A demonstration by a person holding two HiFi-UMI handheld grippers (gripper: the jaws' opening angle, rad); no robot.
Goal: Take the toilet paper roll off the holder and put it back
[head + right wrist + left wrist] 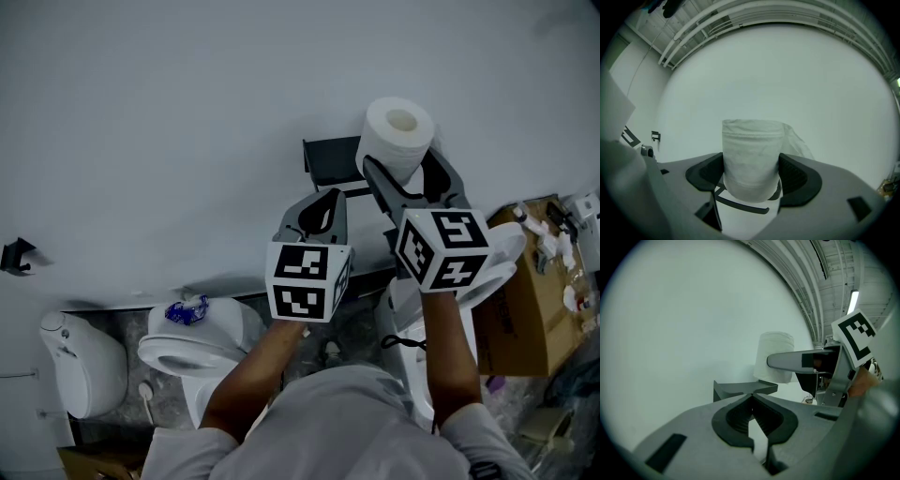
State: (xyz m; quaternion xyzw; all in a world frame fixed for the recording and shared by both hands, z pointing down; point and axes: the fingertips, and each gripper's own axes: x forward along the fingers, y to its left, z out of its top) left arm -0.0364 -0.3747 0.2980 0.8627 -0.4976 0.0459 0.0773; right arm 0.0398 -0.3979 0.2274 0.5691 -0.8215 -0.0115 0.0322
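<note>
**Item 1.** One white cylindrical toilet paper roll (398,136), upper centre of the head view, its hollow core facing the camera. It is clamped between the two jaws of the right gripper (405,173). In the right gripper view the roll (751,159) stands upright between the dark pads, with a loose sheet trailing to its right.

**Item 2.** One dark grey wall-mounted holder (330,161), just left of the roll. Whether the two touch cannot be told.

**Item 3.** Two grey two-jaw grippers, each bearing one marker cube.
- The right gripper (751,176) grasps the roll.
- The left gripper (319,211) sits below the holder. In its own view its jaw tips meet, with nothing between them (752,416).

**Item 4.** One plain white wall (187,141), with one small black hook (17,255) at far left.

**Item 5.** One white toilet bowl (187,352), lower left, with one crumpled blue wrapper (187,309) on it.

**Item 6.** One brown cardboard box (530,309), right edge.
</note>
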